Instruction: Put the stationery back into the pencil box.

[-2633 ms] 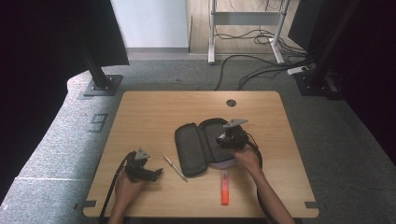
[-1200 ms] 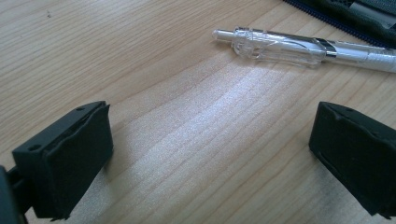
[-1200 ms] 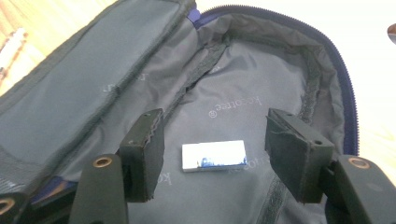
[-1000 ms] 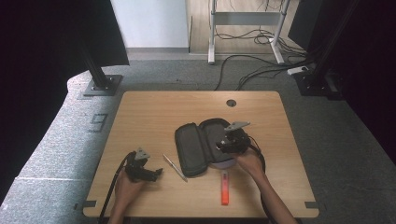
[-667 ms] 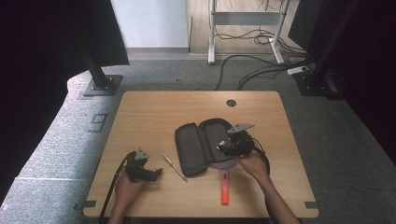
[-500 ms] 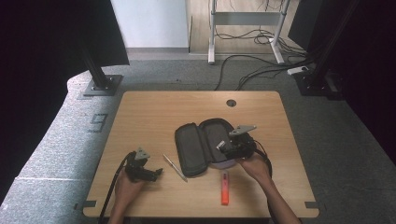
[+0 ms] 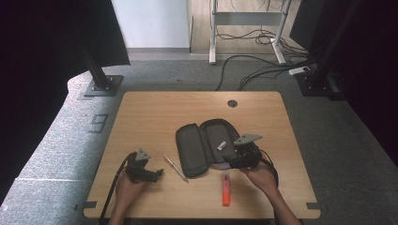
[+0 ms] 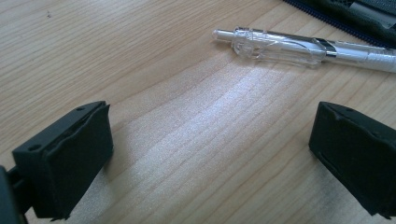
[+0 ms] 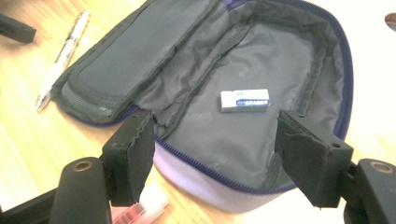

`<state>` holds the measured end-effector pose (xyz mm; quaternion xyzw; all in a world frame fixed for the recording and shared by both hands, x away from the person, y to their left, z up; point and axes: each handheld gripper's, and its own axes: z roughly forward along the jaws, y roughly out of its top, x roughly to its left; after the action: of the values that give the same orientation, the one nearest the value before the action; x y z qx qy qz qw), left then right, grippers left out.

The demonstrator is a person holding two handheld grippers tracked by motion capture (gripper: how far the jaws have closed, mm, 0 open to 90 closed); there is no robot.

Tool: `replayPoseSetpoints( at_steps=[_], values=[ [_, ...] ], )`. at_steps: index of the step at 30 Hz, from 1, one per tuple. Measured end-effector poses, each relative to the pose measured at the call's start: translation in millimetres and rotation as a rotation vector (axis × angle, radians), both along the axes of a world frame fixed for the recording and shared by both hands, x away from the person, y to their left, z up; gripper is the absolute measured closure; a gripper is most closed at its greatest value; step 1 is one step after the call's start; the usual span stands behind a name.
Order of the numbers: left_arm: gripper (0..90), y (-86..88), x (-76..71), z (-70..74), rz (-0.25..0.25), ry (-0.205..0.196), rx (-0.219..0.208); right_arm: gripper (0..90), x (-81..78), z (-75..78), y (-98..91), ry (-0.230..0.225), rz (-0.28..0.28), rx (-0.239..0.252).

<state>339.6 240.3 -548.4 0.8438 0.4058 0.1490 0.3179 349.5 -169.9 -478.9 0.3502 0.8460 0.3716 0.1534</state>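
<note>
R gripper (image 7: 233, 162) jaws just opened, empty, over pencil case (image 7: 206, 145) w/ eraser (image 7: 221, 145)

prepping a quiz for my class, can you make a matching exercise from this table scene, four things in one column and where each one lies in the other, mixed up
Things
1. small white rectangular eraser
2. clear plastic pen with a silver barrel
3. orange and pink marker
4. open dark fabric pencil case with a purple zip edge

Places
A. on the bare wood between the left gripper and the case
B. spread flat near the middle of the wooden table
C. inside the case, on its grey lining
D. on the wood just in front of the case, beside the person's right hand

Pairs: 1-C, 2-A, 3-D, 4-B
</note>
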Motion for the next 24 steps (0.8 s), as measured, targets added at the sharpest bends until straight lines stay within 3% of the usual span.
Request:
replayPoseSetpoints(
  at_steps=[24],
  values=[
    [0.0,0.0,0.0,0.1,-0.001,0.001,0.0,29.7,-39.6,-18.5,-0.6,0.021,0.027,0.019]
  ],
)
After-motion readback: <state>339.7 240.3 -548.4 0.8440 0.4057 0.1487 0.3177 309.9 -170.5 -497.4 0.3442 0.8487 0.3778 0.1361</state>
